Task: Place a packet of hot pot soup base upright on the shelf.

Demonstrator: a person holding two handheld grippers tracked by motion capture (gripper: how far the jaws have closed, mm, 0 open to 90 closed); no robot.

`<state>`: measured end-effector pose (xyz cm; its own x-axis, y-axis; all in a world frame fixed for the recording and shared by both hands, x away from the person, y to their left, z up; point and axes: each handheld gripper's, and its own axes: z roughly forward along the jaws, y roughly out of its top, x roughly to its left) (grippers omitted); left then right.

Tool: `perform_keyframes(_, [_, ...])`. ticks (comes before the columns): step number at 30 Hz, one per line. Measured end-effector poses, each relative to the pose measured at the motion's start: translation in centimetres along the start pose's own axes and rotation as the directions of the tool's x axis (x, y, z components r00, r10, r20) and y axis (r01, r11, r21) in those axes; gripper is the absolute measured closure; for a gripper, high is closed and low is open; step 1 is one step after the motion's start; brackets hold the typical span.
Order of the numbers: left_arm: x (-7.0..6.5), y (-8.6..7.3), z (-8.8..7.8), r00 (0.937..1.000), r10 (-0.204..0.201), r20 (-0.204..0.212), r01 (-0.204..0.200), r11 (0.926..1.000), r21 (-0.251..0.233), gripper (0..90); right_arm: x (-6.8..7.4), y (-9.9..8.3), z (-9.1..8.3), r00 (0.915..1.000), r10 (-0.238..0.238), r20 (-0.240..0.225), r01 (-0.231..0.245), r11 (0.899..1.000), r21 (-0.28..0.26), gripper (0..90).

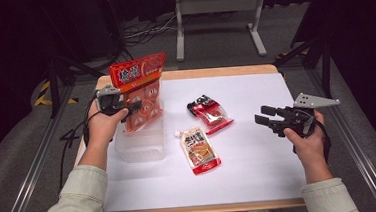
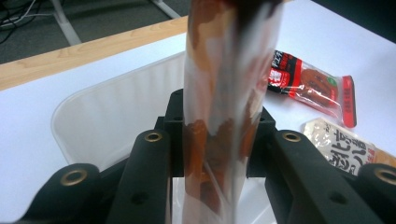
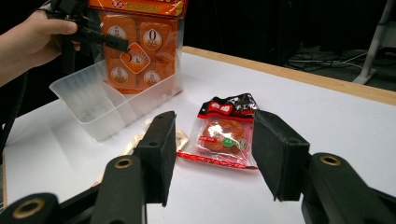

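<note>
Orange snack bag (image 1: 141,91) upright in left gripper (image 1: 126,108), lower end inside clear plastic bin (image 1: 139,145); not yet released. Red-black packet (image 1: 209,113) and beige pouch (image 1: 199,149) lie on white table (image 1: 259,156), unpacked.
Left gripper view: jaws clamp bag (image 2: 224,121) both sides, bin wall (image 2: 107,116) behind.
Right gripper view: right gripper (image 3: 212,156) part-open, empty, packet (image 3: 224,133) beyond it.

Orange snack bag (image 1: 142,91) upright, lower end inside clear bin (image 1: 141,144), table's left.
</note>
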<state>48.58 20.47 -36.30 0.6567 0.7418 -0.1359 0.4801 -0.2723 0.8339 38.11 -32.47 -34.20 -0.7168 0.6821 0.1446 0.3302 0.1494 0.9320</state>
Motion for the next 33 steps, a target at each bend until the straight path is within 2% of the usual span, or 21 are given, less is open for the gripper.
perform_keyframes(1, [0.0, -0.1, -0.1, 1.0000, 0.004, -0.001, -0.004, 1.0000, 0.002, 69.7, 0.0, 0.0, 0.0, 1.0000, -0.001, -0.001, 0.001, 1.000, 0.001, 50.6])
perform_keyframes(6, [0.1, -0.9, -0.3, 0.9995, -0.028, 0.017, 0.028, 0.9995, 0.018, 69.7, 0.0, 0.0, 0.0, 1.0000, 0.000, -0.003, 0.000, 1.000, 0.001, 50.5])
perform_keyframes(8, [0.4, -1.5, -0.4, 0.9990, -0.041, 0.018, 0.040, 0.9981, 0.048, 69.7, 0.1, 0.0, 0.0, 1.0000, 0.000, -0.003, 0.000, 1.000, 0.002, 50.5])
perform_keyframes(11, [0.7, -2.4, -0.7, 0.9968, -0.076, 0.025, 0.075, 0.9966, 0.034, 69.7, 0.1, 0.0, 0.1, 1.0000, -0.003, -0.003, 0.003, 1.000, 0.003, 50.5])
perform_keyframes(14, [0.9, -3.0, -0.8, 0.9961, -0.082, 0.032, 0.081, 0.9965, 0.021, 69.6, 0.2, -0.1, 0.2, 1.0000, -0.001, -0.004, 0.001, 1.000, 0.007, 50.4])
perform_keyframes(22, [1.4, -3.2, -0.7, 0.9953, -0.096, 0.012, 0.096, 0.9953, 0.011, 69.3, 0.2, -0.1, 0.4, 1.0000, 0.002, -0.005, -0.001, 1.000, 0.015, 49.7])
perform_keyframes(25, [1.4, -3.3, -0.7, 0.9932, -0.116, -0.010, 0.116, 0.9932, -0.007, 67.6, 0.1, -0.2, 0.5, 1.0000, 0.002, -0.007, -0.002, 1.000, 0.019, 50.4])
perform_keyframes(26, [1.4, -3.2, -0.7, 0.9942, -0.105, -0.023, 0.105, 0.9944, -0.011, 66.1, 0.1, -0.2, 0.5, 1.0000, 0.002, -0.009, -0.002, 1.000, 0.019, 50.5])
perform_keyframes(28, [1.4, -3.2, -0.8, 0.9924, -0.116, -0.040, 0.116, 0.9932, -0.007, 59.9, 0.1, -0.2, 0.6, 0.9999, -0.001, -0.010, 0.002, 1.000, 0.019, 50.8])
perform_keyframes(31, [1.3, -3.3, -1.0, 0.9928, -0.113, -0.039, 0.111, 0.9923, -0.054, 44.1, 0.2, -0.2, 0.6, 0.9998, -0.002, -0.018, 0.002, 1.000, 0.021, 50.0])
perform_keyframes(32, [1.2, -3.2, -1.1, 0.9927, -0.109, -0.050, 0.106, 0.9921, -0.068, 37.6, 0.1, -0.2, 0.6, 0.9997, 0.001, -0.026, 0.000, 1.000, 0.021, 49.6])
perform_keyframes(33, [1.1, -3.2, -1.2, 0.9919, -0.100, -0.079, 0.094, 0.9933, -0.066, 29.6, 0.2, -0.2, 0.7, 0.9995, 0.001, -0.030, -0.001, 1.000, 0.021, 49.1])
